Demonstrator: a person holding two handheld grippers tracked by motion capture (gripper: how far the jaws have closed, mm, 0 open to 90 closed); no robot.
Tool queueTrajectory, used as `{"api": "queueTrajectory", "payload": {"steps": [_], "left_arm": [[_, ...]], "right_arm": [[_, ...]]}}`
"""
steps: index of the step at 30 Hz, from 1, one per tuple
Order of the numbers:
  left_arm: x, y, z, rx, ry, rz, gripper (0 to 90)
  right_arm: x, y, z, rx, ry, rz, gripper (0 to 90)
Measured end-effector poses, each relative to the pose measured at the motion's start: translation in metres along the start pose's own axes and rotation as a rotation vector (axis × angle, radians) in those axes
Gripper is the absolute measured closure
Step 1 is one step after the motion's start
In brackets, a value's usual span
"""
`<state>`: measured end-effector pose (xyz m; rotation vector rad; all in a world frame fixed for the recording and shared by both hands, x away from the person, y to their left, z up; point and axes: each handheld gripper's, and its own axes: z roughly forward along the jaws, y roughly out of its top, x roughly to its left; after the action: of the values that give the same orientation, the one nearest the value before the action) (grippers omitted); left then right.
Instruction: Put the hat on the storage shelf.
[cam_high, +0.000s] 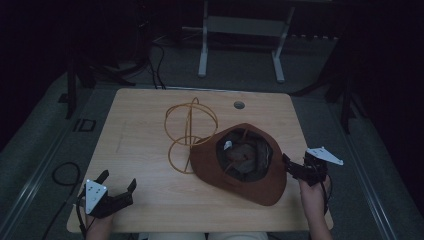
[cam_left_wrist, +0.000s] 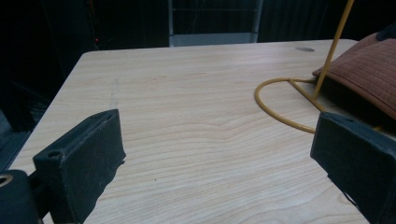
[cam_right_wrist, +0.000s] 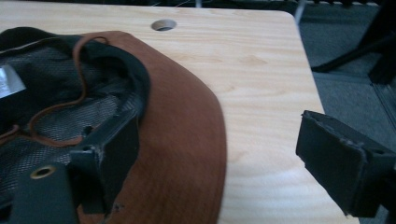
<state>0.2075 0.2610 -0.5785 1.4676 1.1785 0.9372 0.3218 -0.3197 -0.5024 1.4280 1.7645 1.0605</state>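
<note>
left tool: wide, holds nothing, low over bench | right tool: wide, brim edge between its jaws | brown hat: upside down on bench, leans on yellow wire stand

The hat is brown outside, with a black band, dark mesh and a thin brown cord inside. At its 10 o'clock stands a yellow wire stand. The surface is light wood with wavy grain lines. Both grippers' fingers are black.
</note>
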Motion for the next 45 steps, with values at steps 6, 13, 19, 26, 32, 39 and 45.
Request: {"api": "queueTrajectory", "payload": {"steps": [6,13,19,26,32,39,45], "left_arm": [[-0.002,0.000,0.001,0.001,-0.010,0.016,3.2],[-0.003,0.000,0.001,0.008,-0.016,0.022,3.2],[-0.002,0.000,0.001,0.008,-0.019,0.023,3.2],[-0.003,0.000,0.001,0.005,-0.002,0.036,3.2],[-0.001,0.001,0.000,0.001,-0.009,0.021,3.2],[-0.002,0.000,0.001,0.004,-0.012,0.026,3.2],[-0.002,0.000,0.001,0.009,-0.013,0.026,3.2]], "right_arm": [[0.010,0.018,0.006,-0.005,0.052,-0.028,13.2],[0.025,0.030,0.021,0.005,0.086,-0.063,13.2],[0.038,0.036,0.041,0.021,0.113,-0.094,14.4],[0.049,0.038,0.067,0.088,0.102,-0.122,15.0],[0.053,0.029,0.085,0.149,0.068,-0.155,20.9],[0.056,0.017,0.103,0.227,0.047,-0.151,20.6],[0.063,0.010,0.110,0.250,0.016,-0.165,27.0]]}}
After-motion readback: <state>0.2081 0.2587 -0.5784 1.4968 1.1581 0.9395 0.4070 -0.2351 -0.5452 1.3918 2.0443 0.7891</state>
